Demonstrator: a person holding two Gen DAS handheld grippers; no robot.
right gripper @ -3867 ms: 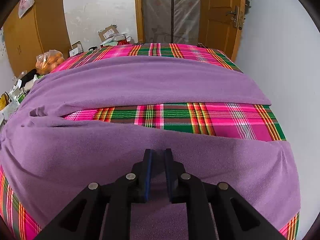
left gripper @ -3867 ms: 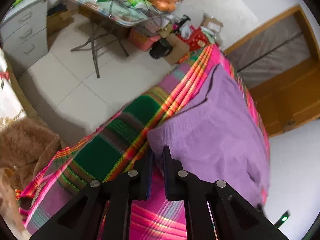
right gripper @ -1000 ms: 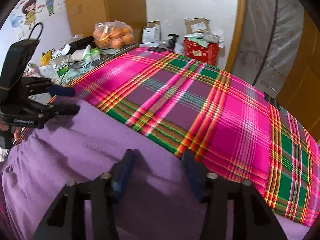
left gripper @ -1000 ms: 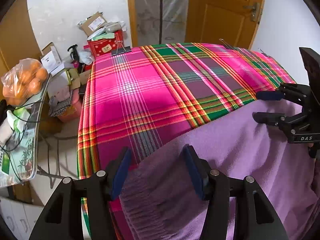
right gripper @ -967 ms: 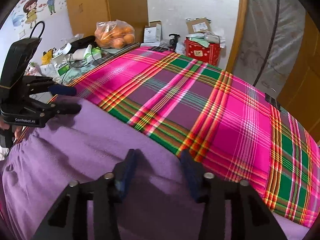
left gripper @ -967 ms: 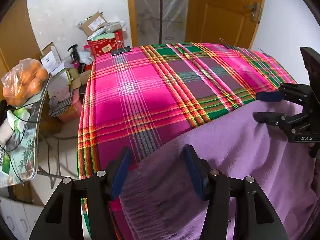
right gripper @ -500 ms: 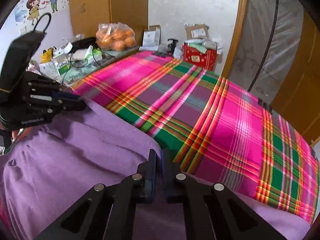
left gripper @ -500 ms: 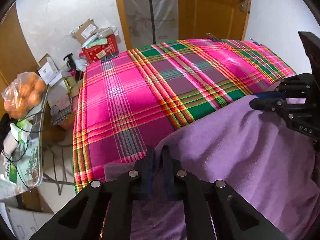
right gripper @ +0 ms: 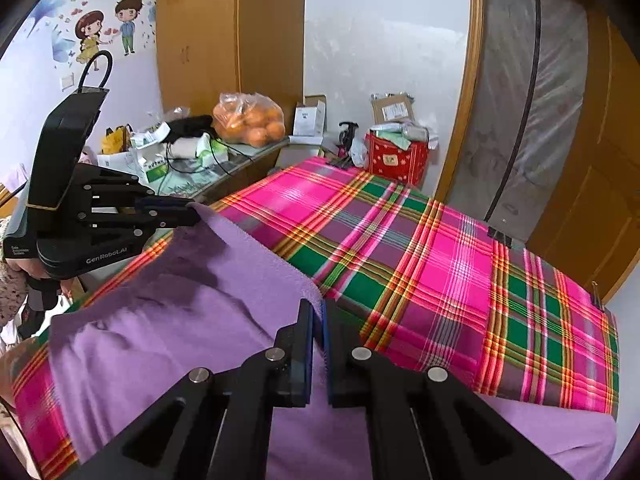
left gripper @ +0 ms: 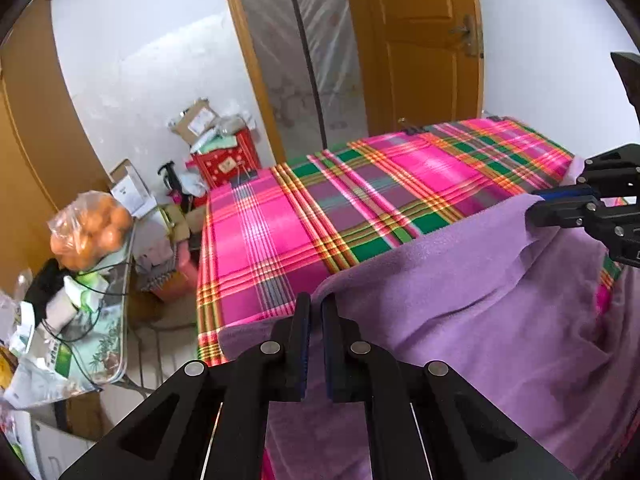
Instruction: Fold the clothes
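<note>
A purple fleece garment point(left gripper: 460, 300) lies over the near part of a bed covered by a pink and green plaid sheet point(left gripper: 360, 200). My left gripper point(left gripper: 315, 300) is shut on the garment's far edge at its left end, holding it raised off the sheet. In the same view my right gripper point(left gripper: 536, 202) pinches the edge's right end, also raised. The right wrist view shows the right gripper point(right gripper: 318, 308) shut on the purple garment point(right gripper: 180, 340), and the left gripper point(right gripper: 192, 210) shut on the other corner above the plaid sheet point(right gripper: 440, 260). The edge hangs stretched between them.
A cluttered side table with a bag of oranges point(left gripper: 90, 232) stands left of the bed. A red box point(left gripper: 226, 162) and cardboard boxes sit at the far corner. A wooden door point(left gripper: 420, 40) is beyond the bed. A white wall runs along the right.
A second ago both grippers stood open over the garment's edge. They have since shut on it and lifted the edge up off the sheet.
</note>
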